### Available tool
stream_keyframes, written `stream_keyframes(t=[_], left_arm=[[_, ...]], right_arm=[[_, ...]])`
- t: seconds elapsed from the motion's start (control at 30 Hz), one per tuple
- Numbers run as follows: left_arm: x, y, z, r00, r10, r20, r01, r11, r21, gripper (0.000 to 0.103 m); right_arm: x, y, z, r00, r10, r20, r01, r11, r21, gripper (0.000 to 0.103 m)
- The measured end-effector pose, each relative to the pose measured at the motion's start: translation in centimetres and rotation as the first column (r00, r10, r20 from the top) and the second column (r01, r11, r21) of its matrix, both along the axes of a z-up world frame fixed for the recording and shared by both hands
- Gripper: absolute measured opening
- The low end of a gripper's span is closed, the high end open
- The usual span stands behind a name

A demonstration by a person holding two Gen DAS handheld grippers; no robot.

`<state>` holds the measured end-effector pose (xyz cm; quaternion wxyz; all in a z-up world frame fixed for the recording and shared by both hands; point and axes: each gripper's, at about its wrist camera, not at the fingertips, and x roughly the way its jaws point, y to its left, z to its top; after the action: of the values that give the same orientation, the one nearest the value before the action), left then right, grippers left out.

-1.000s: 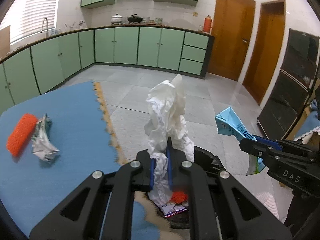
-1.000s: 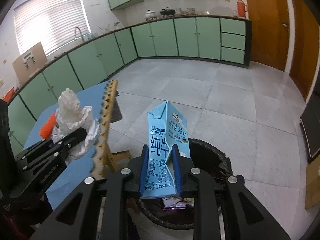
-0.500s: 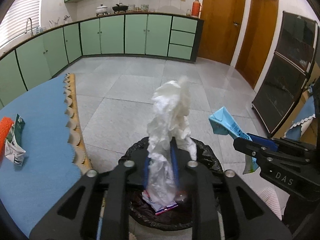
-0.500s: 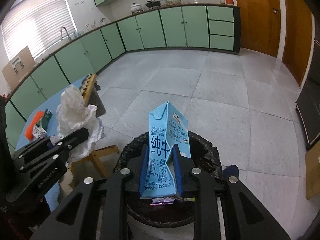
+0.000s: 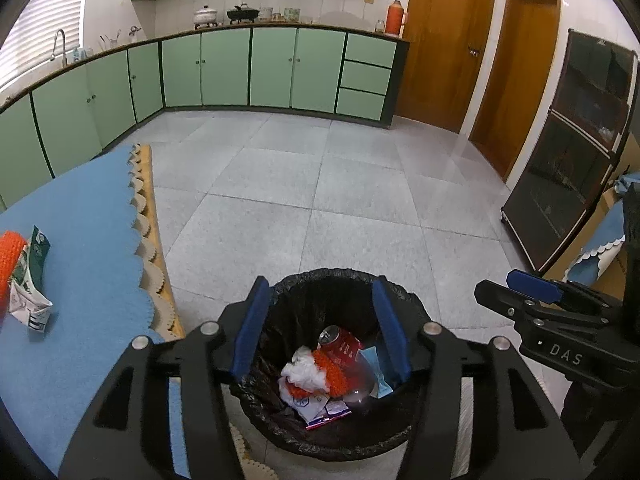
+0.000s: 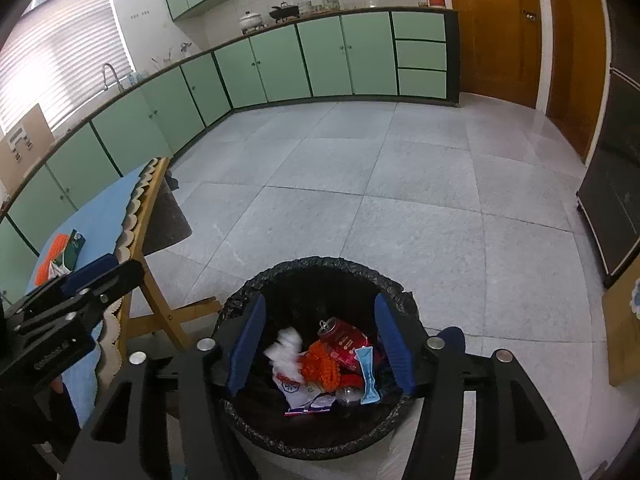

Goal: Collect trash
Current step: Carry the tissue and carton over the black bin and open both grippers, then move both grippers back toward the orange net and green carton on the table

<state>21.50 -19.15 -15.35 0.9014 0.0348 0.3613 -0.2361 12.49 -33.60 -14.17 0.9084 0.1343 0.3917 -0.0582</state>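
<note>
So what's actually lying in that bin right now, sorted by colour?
White: 1, crumpled tissue
Orange: 1, mesh scrubber
Red: 1, drink can
Light blue: 1, milk carton
Mixed print: 1, flat wrapper
Total: 5 that I can tell apart in the black bin.

A black-lined trash bin [image 5: 336,432] sits directly below both spread grippers, holding a crumpled white tissue [image 5: 304,370], a blue milk carton [image 6: 367,374], a red can [image 5: 340,346] and orange netting [image 6: 318,366]. Left of the left gripper [image 5: 322,332], a crushed green-white carton [image 5: 30,280] lies beside an orange scrubber [image 5: 7,260] on the blue table [image 5: 88,240].
</note>
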Motion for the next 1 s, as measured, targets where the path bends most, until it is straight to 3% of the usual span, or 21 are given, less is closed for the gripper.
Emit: stream_keyframes(t=[0.37,0.5,0.8,1.0], left_arm=[[-1.3,5.5,3.1,0.991,0.092,0.092,-0.093,0.996,-0.002,0.066],[-1.6,8.7,4.2,0.979,0.164,0.122,-0.164,0.986,-0.005,0.073],[-1.6,18.1,6.2,0.921,0.352,0.166,-0.355,0.935,-0.012,0.082],[-1.4,24.3,6.8,0.864,0.469,0.184,-0.478,0.879,0.002,0.087]], right_arm=[[0.1,3.4,3.1,0.996,0.058,0.065,-0.056,0.998,-0.030,0.067],[0.7,6.4,4.4,0.989,0.106,0.106,-0.102,0.994,-0.045,0.078],[3.4,14.3,6.2,0.958,0.240,0.157,-0.232,0.970,-0.069,0.097],[5.6,19.9,6.3,0.931,0.322,0.171,-0.315,0.947,-0.067,0.097]])
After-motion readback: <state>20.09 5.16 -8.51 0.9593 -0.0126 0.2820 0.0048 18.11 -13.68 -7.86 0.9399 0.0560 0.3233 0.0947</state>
